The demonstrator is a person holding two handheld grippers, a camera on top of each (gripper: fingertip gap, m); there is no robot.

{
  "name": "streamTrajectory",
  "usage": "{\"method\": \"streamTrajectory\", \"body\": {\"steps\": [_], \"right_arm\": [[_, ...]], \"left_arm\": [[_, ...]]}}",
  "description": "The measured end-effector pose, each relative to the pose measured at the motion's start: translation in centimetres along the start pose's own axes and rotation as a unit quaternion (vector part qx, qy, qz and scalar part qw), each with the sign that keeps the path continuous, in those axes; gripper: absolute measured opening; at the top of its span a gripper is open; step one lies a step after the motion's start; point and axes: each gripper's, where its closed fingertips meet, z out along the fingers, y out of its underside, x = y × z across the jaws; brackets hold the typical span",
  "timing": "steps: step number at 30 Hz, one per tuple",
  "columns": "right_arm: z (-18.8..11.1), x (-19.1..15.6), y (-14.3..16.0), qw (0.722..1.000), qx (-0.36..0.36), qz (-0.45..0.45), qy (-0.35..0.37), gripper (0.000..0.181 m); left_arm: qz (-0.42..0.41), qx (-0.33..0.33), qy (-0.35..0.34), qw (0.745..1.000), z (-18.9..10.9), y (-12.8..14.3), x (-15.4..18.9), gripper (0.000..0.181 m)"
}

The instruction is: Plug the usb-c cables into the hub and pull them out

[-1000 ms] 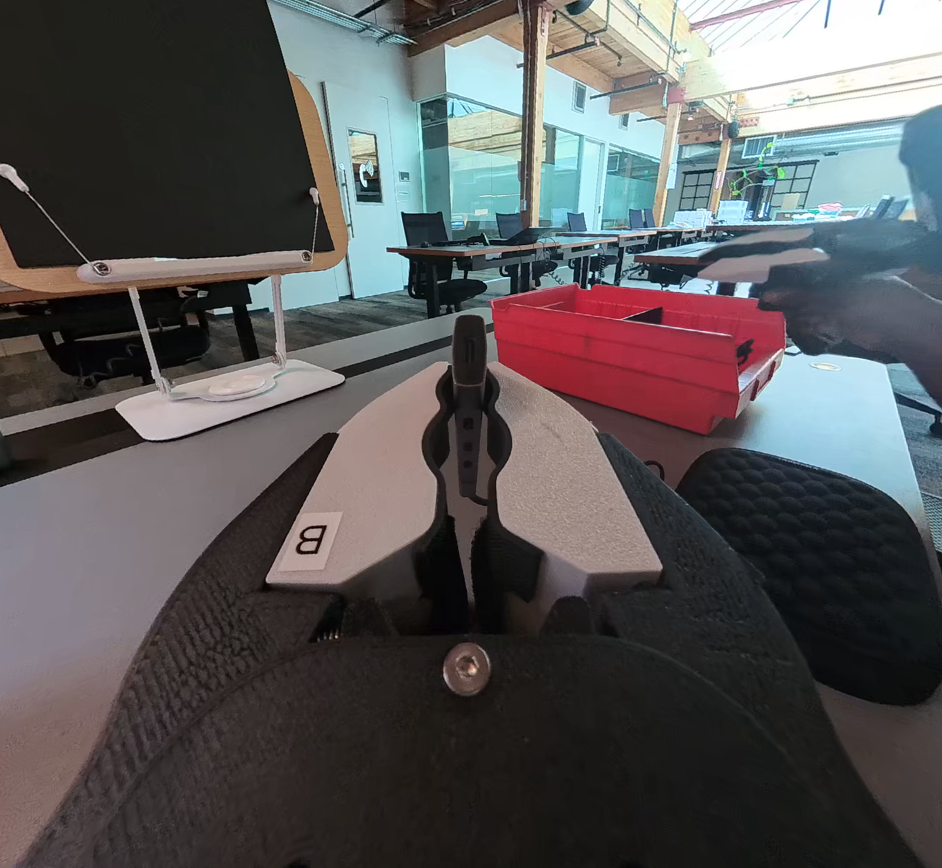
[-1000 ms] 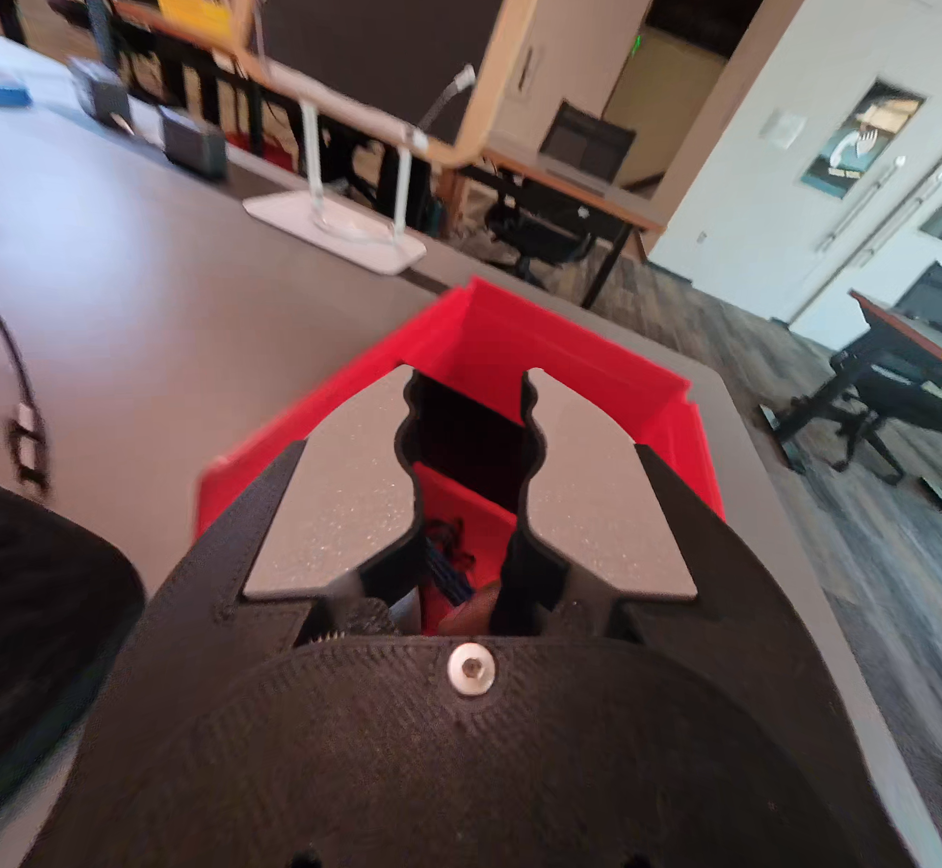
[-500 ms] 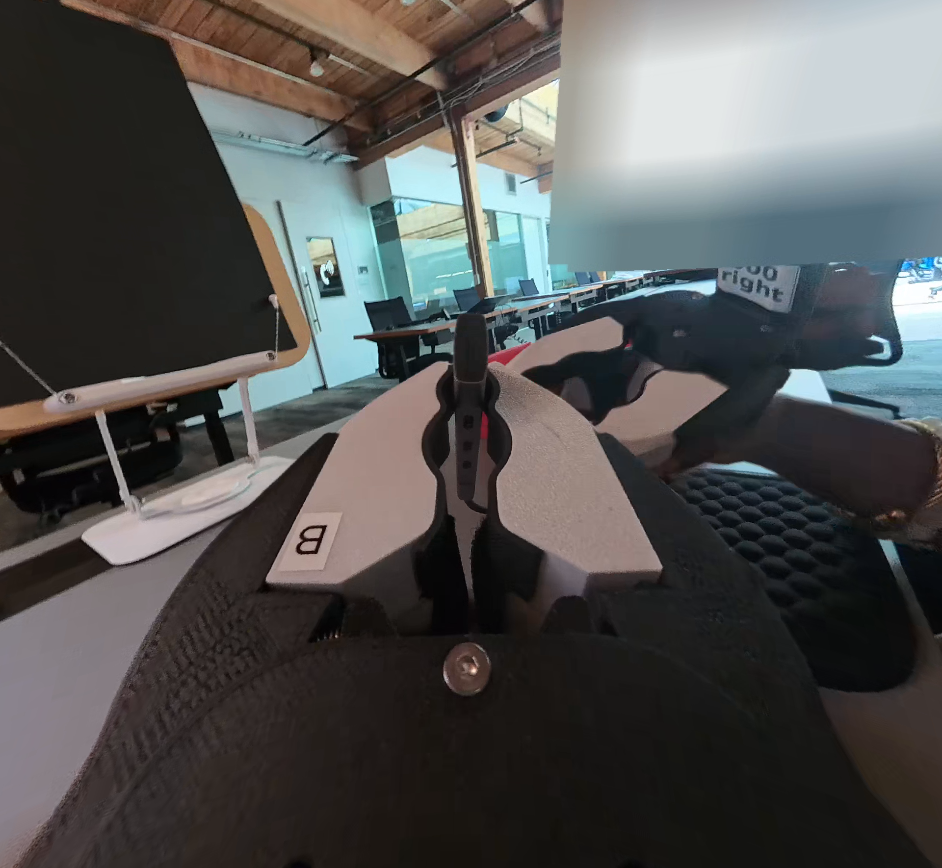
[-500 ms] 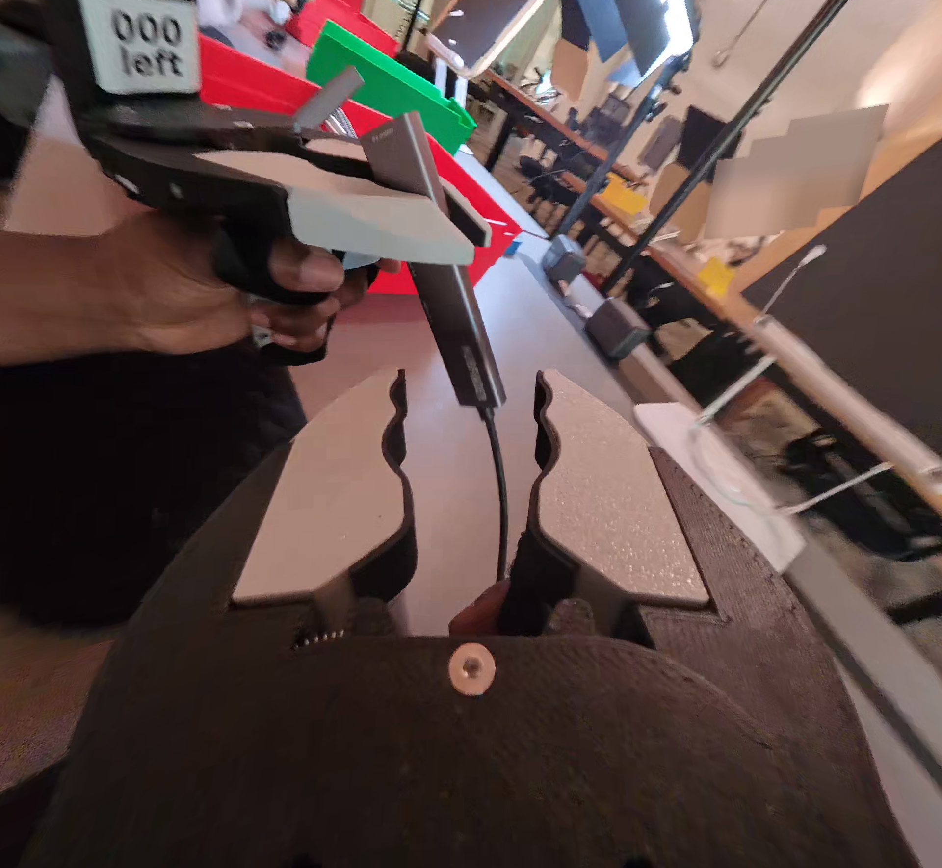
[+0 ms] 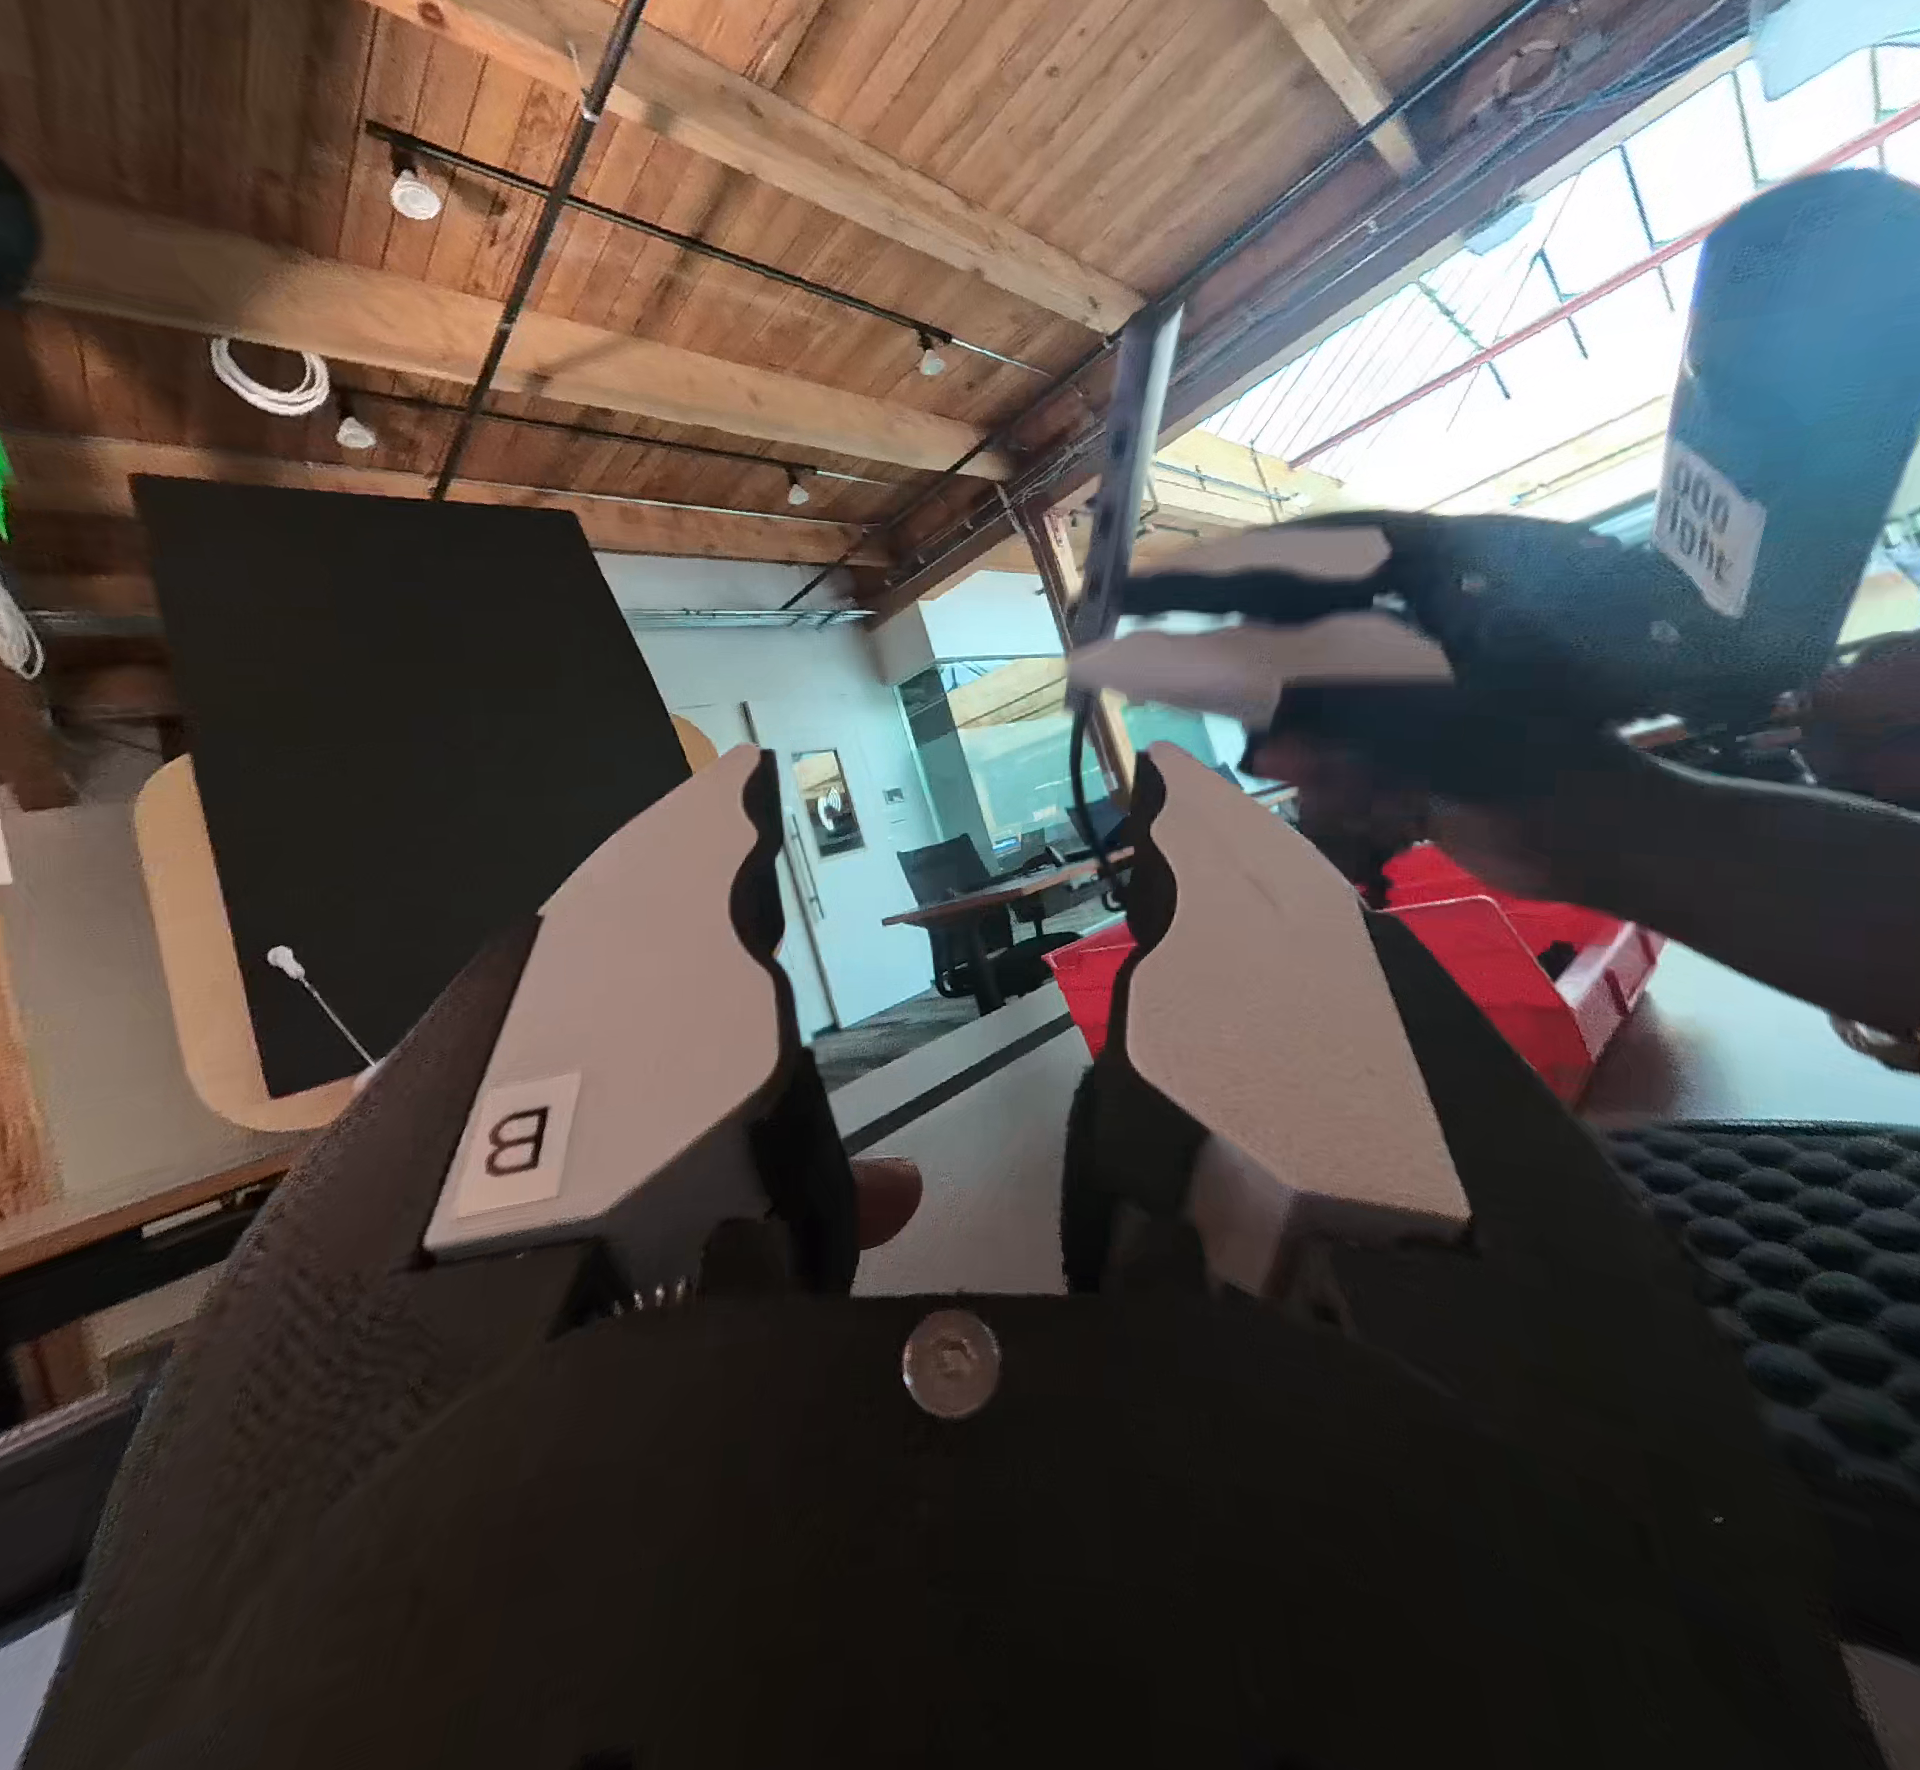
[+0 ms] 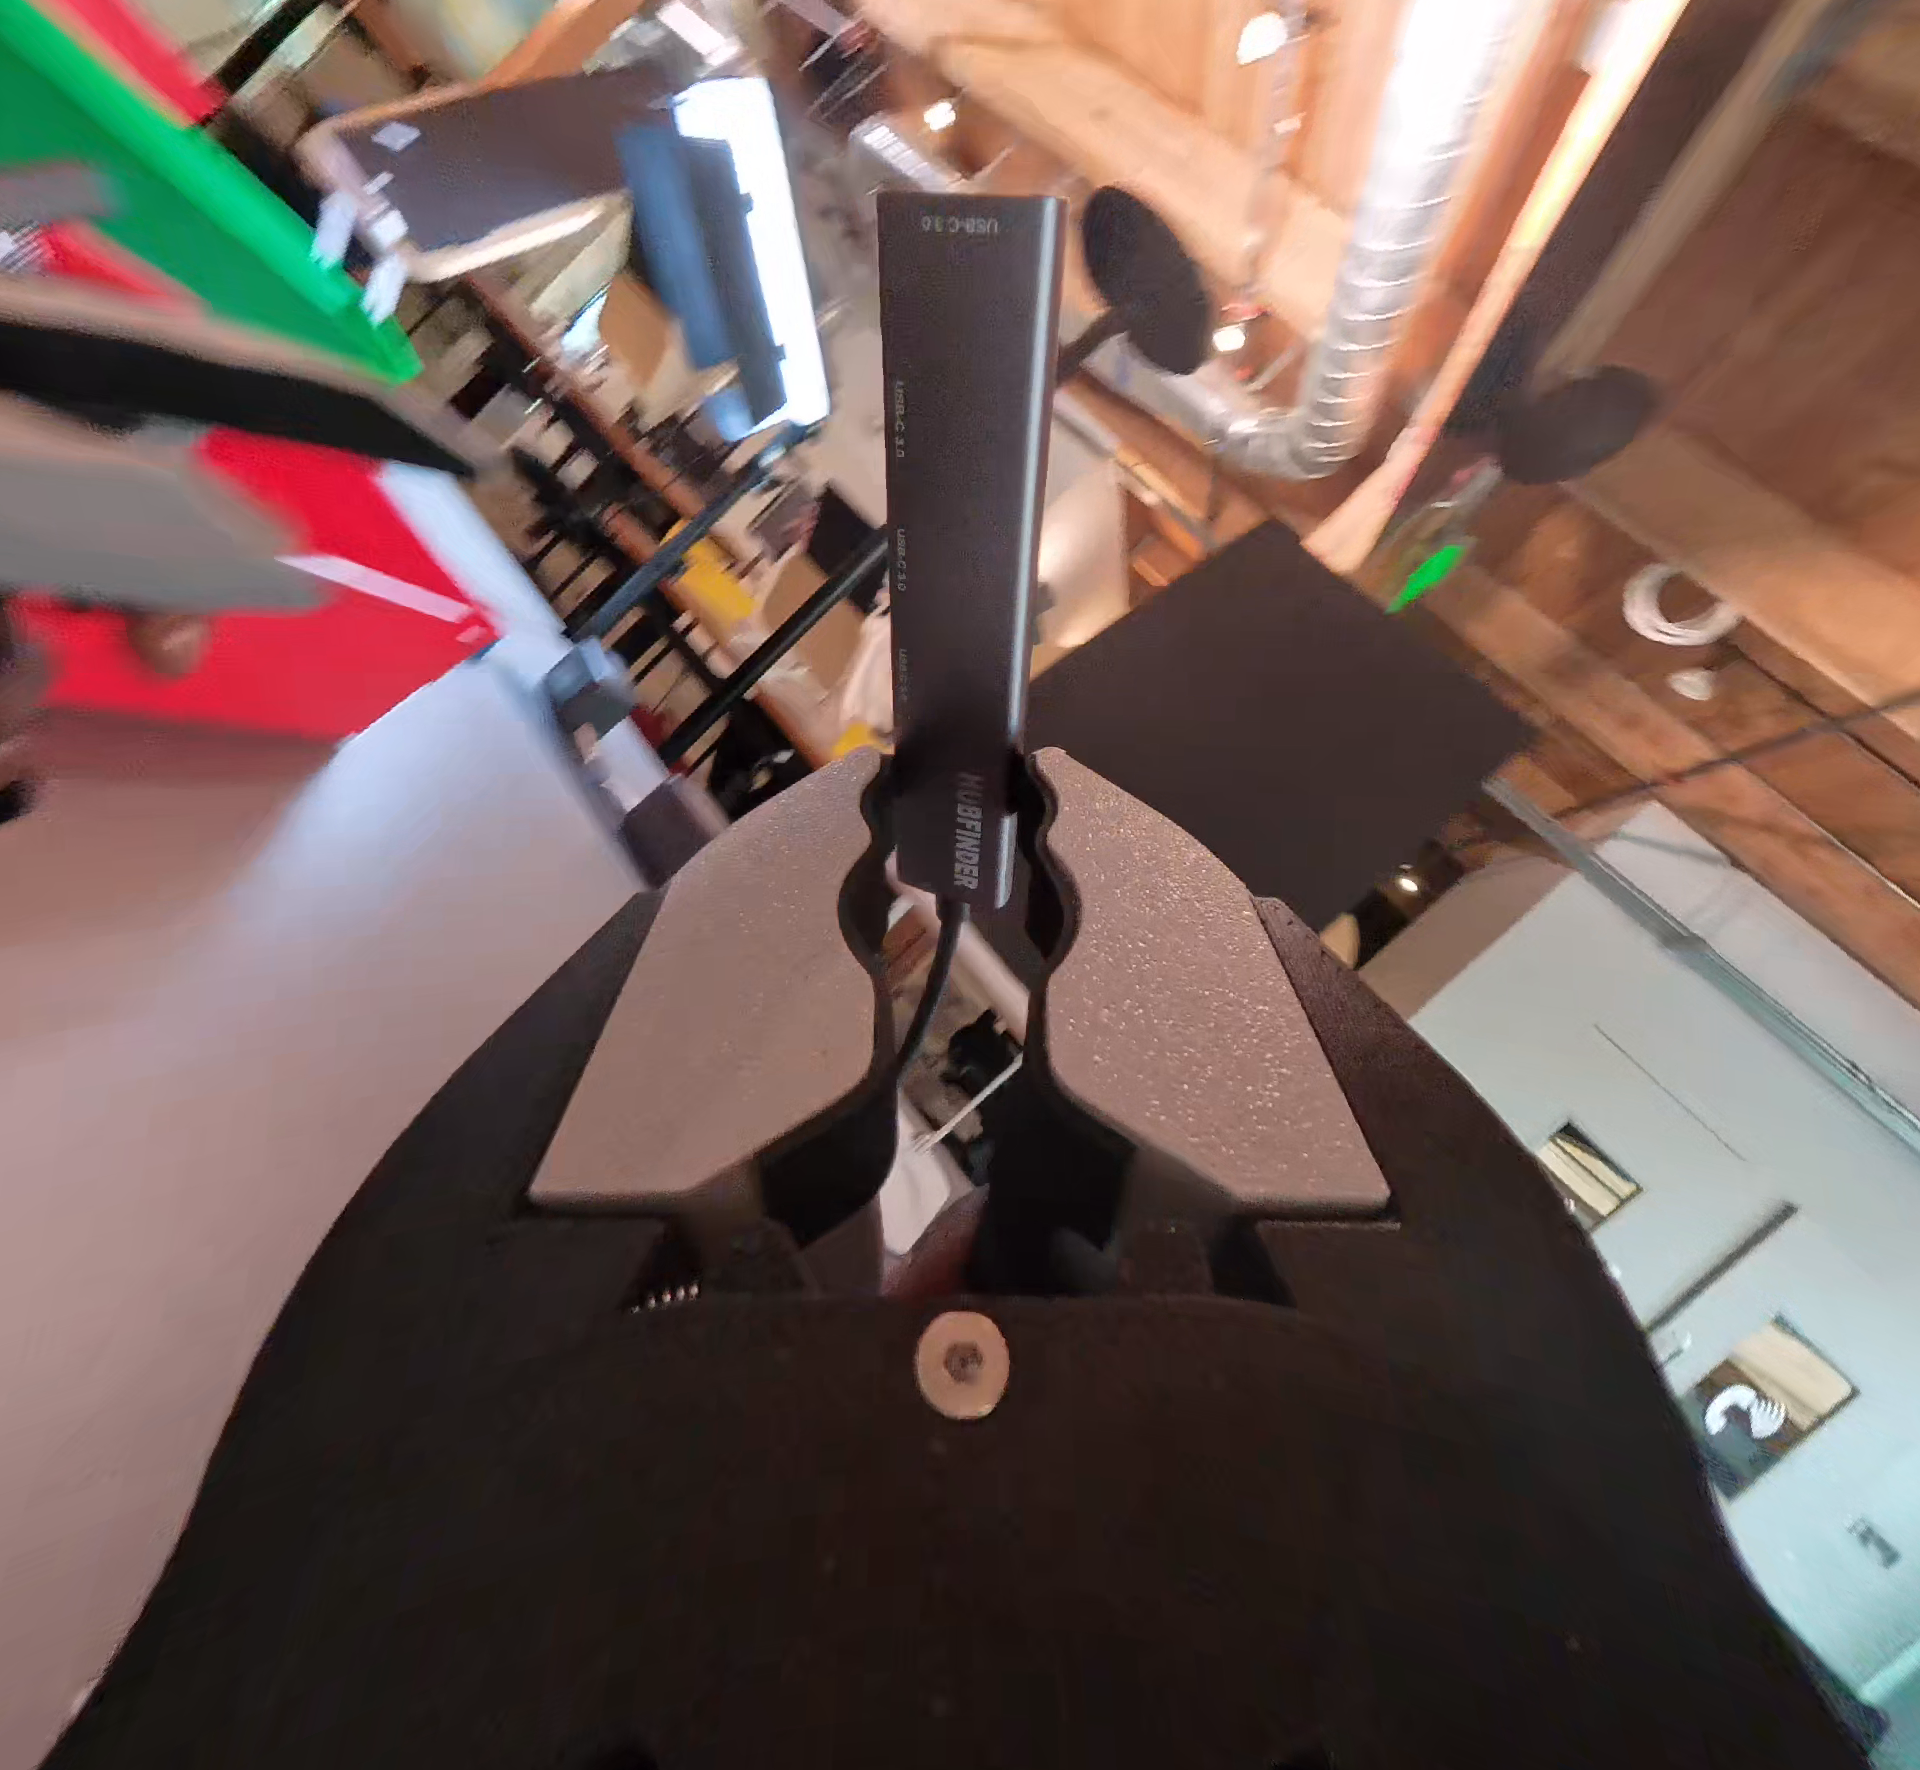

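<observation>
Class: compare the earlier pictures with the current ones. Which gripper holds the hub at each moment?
The hub changed hands: the left gripper, shut on it before, now stands open and empty; the right gripper, open before, now clamps its cable end. The red bin stayed on the table.

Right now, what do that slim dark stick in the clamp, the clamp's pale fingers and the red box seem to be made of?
The hub looks like dark grey brushed metal, with a smooth satin sheen and crisp edges, though painted plastic is possible. The right gripper has pale grey fingers with a grainy, speckled surface, probably printed or moulded plastic. The red bin is glossy, thin-walled plastic.
</observation>
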Motion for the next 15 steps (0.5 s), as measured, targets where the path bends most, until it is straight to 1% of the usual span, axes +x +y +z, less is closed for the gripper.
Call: {"method": "streamTrajectory", "body": {"steps": [4, 7, 9, 11, 13, 15], "right_arm": [[-2.4, 9.5, -0.3, 0.99, 0.052, 0.052, 0.118, 0.022], [-4.4, 15.5, 0.9, 0.975, 0.072, 0.049, 0.203, 0.022], [-5.0, 18.3, 3.1, 0.969, 0.052, 0.024, 0.24, 0.021], [-5.2, 20.2, 5.9, 0.964, 0.022, 0.006, 0.267, 0.022], [-5.3, 21.8, 8.8, 0.957, -0.001, 0.009, 0.29, 0.022], [-5.6, 23.0, 11.3, 0.951, -0.001, 0.03, 0.308, 0.022]], "left_arm": [[-0.011, -0.023, -0.017, 1.0, 0.0, 0.8, -0.7, 0.063], [-0.027, -0.028, -0.014, 0.999, 0.1, 1.1, -0.8, 0.062], [-0.034, -0.031, -0.015, 0.999, 0.1, 1.3, -0.9, 0.062], [-0.034, -0.041, -0.022, 0.998, 0.1, 1.6, -1.1, 0.061], [-0.038, -0.043, -0.021, 0.998, 0.1, 1.7, -1.1, 0.061], [-0.039, -0.046, -0.023, 0.998, 0.1, 1.9, -1.2, 0.06]]}}
